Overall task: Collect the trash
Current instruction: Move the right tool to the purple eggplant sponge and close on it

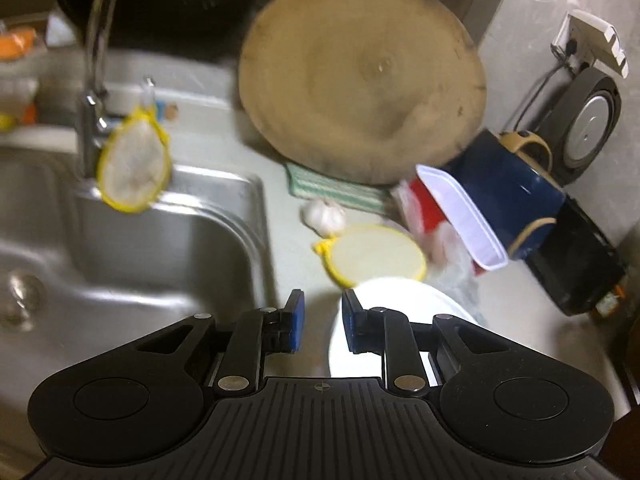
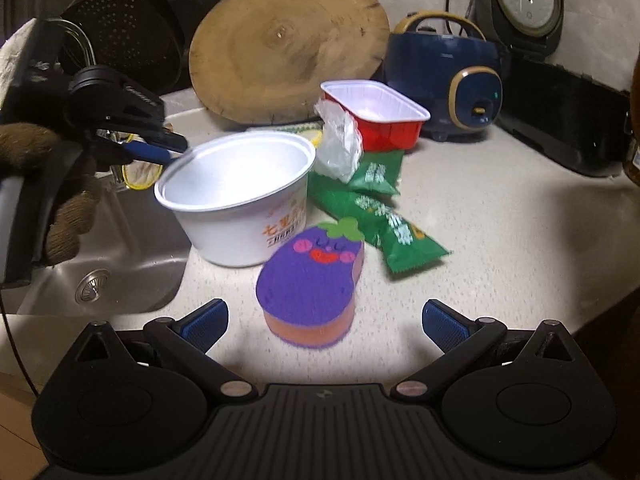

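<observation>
A white paper bowl (image 2: 240, 196) stands on the counter by the sink. My left gripper (image 1: 322, 326) is open with its fingers on either side of the bowl's rim (image 1: 384, 292); in the right wrist view it (image 2: 168, 152) reaches the rim from the left. Behind the bowl lie a crumpled clear plastic bag (image 2: 340, 140), a red foil tray (image 2: 376, 116) and two green snack wrappers (image 2: 380, 216). My right gripper (image 2: 324, 322) is open and empty, low over the counter, with a purple eggplant sponge (image 2: 312, 284) just ahead of its fingers.
A steel sink (image 1: 132, 264) with a tap (image 1: 94, 92) lies left. A round wooden board (image 2: 288, 40) leans at the back. A blue rice cooker (image 2: 444, 80) and a black appliance (image 2: 560, 120) stand right. Garlic (image 1: 324, 216) and yellow-rimmed mesh pads (image 1: 376, 256) lie by the sink.
</observation>
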A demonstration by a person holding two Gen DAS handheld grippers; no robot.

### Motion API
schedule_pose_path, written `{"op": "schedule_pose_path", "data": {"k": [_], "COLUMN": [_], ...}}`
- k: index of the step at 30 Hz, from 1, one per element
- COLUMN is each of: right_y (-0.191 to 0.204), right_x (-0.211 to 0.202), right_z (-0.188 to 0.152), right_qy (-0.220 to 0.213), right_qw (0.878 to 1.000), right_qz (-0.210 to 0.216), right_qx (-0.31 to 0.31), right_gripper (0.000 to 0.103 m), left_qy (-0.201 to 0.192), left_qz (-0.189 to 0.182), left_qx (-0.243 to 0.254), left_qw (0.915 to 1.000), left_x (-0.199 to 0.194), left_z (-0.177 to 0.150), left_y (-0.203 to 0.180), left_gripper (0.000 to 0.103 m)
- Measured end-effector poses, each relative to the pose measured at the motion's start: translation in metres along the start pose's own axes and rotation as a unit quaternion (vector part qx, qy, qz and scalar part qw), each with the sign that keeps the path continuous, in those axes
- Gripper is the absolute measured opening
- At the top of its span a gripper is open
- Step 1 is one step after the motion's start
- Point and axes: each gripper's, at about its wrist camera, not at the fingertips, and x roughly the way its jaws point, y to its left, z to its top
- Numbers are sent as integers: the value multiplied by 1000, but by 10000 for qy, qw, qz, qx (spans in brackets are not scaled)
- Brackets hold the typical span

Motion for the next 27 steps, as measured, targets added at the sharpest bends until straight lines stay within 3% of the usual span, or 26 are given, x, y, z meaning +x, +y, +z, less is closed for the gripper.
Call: {"op": "schedule_pose_path", "data": {"k": [4,9,13,15,17,19,23,27], "right_y": [3,6,4,5,4,2,-7,-13], "right_x": [13,39,59,61,62,62,59,61], "right_z": [2,0,0,-1,-1,-1,0,1], "right_qy": [64,207,553,562,579,565,579,588], "right_qw": [10000,9995,9984,9983,9981,9982,9982,9982], "right_qz": [66,189,31,-110,-59,4,137,-114], "right_qx": [-35,-139,-71,-144,-205,-201,-86,-7], "right_gripper": [103,103,103,103,103,103,103,103], "left_qy": [394,424,622,708,844,958,866,851], "left_qz": [14,204,250,161,55,-26,47,-116], "left_qx": [-98,-57,-103,-122,-66,-147,-459,-566], "left_qw": [9992,9989,9977,9973,9964,9953,9952,9947], "left_x": [11,26,36,39,41,41,33,22], "left_z": [-2,-5,-9,-13,-17,-23,-32,-36], "left_y": [1,-6,-9,-10,-12,-11,-9,-3], "left_gripper": [23,25,25,23,15,14,11,12]}}
